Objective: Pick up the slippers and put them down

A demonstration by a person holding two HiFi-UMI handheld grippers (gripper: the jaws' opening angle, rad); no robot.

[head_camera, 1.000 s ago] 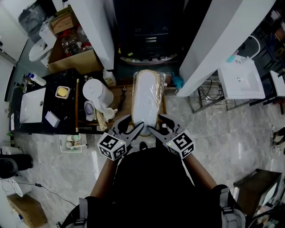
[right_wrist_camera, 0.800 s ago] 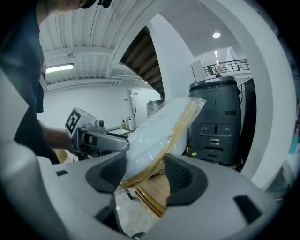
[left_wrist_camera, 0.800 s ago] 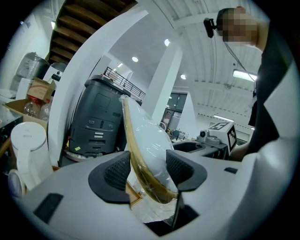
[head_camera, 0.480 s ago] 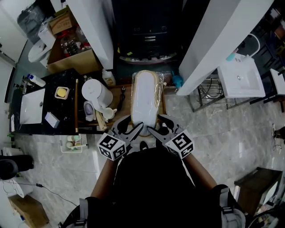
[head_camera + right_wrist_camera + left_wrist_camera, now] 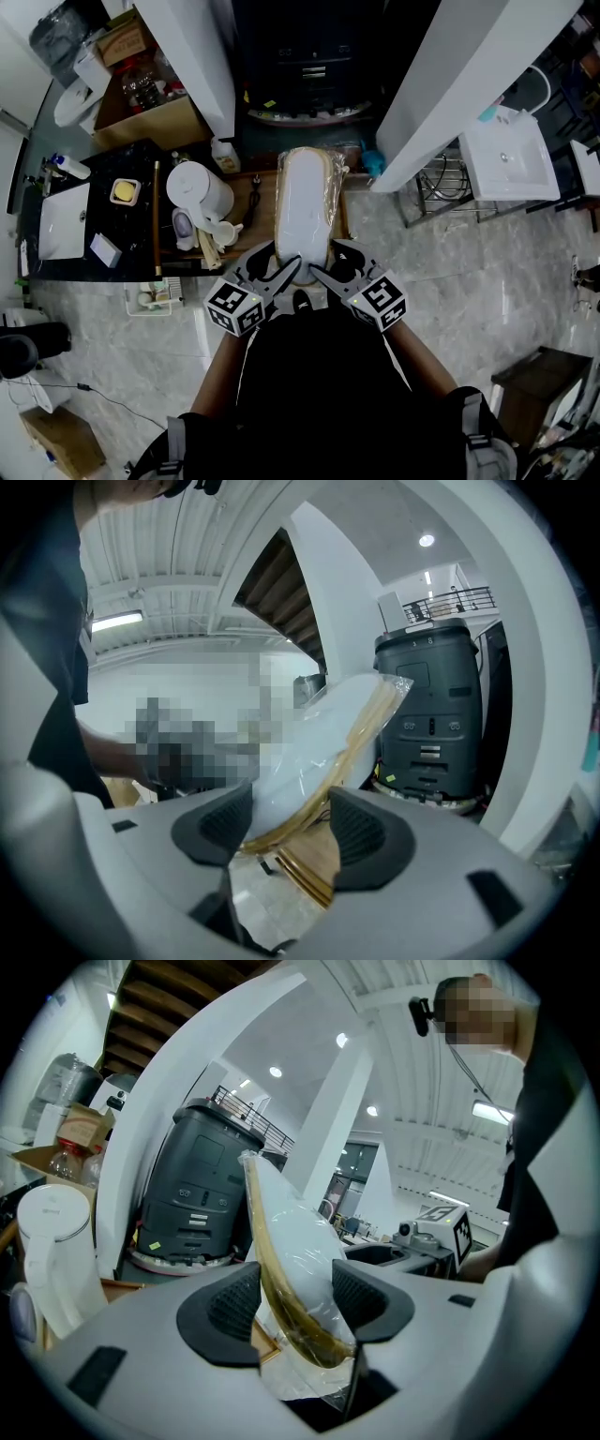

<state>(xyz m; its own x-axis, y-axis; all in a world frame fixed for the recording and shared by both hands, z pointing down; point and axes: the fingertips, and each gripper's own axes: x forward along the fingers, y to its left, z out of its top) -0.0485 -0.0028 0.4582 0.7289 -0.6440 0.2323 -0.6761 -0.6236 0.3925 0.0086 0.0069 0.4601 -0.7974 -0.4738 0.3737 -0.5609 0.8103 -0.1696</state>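
head view, nearest the body: the left gripper [image 5: 281, 272] and right gripper [image 5: 323, 272] meet at the near end of the slippers [image 5: 305, 202], a white pair with tan sole edges wrapped in clear plastic, which runs away from the person toward the far side.

left gripper view: the left gripper [image 5: 292, 1302] is clamped on the slippers [image 5: 291, 1241], with the tan sole edge against one pad and the white upper against the other. the jaws stand wide because the pack is thick.

right gripper view: the right gripper [image 5: 286, 827] grasps the same heel end of the slippers [image 5: 319, 733]. the white face presses one pad and the sole edge meets the other only near its top, so this hold looks slimmer.

just beyond the jaws, the wooden table [image 5: 264, 208] lies under the pack. in the right gripper view, wood and floor tile show beneath the sole, so the slippers look raised clear of the table with the toe end tilted upward.

further left on the table stands a white kettle [image 5: 202, 192], well apart from the pack. at the far side is a dark grey machine [image 5: 314, 66].

by this reading the pick-up is done and both grippers carry the load. what is left is to lower the slippers onto a surface and release both grips. nothing here shows where they are meant to go.
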